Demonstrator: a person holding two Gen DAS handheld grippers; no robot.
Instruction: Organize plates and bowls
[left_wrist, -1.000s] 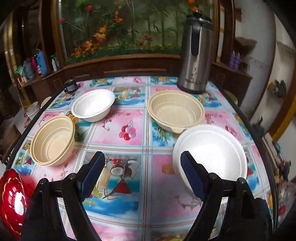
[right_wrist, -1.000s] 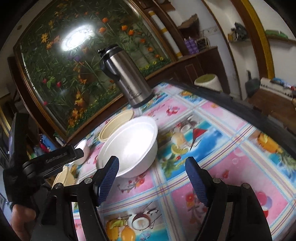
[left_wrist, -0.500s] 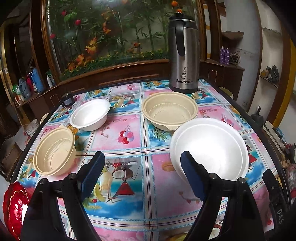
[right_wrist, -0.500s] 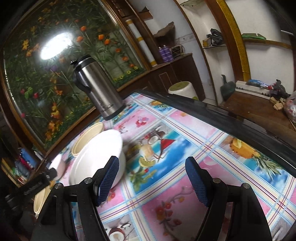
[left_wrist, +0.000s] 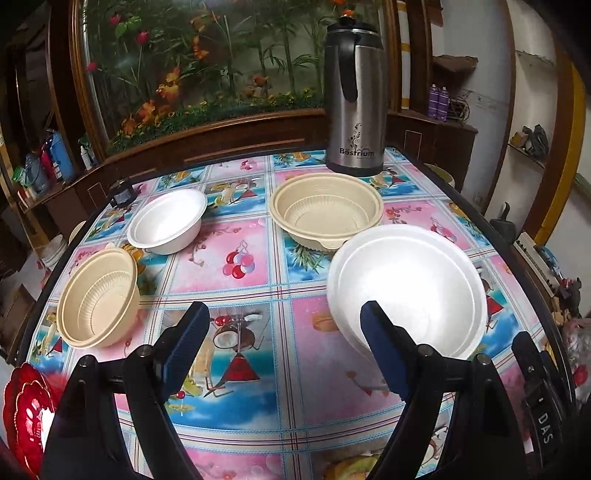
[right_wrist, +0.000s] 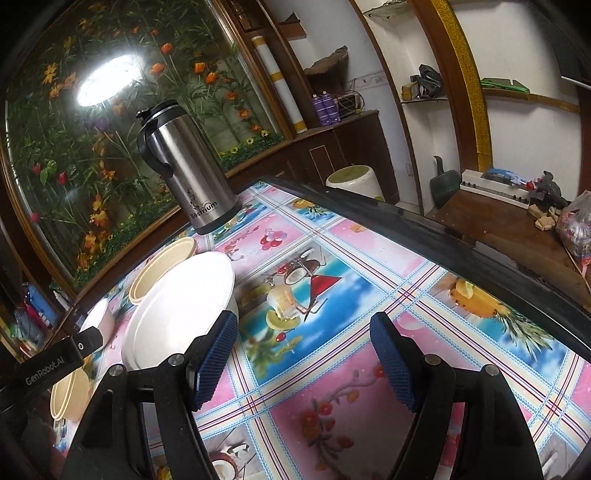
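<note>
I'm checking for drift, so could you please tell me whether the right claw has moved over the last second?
Yes. The right claw swung right, away from the white bowl, with the flask now further left.

Both views are sharp at the centre and bent hard at the edges, with black corners. A bright lamp reflection (right_wrist: 107, 79) glares off the glass panel (right_wrist: 55, 155). The big white bowl (left_wrist: 406, 288) is blown out; bowls cast soft shadows on the glossy tabletop (left_wrist: 243, 254).
</note>
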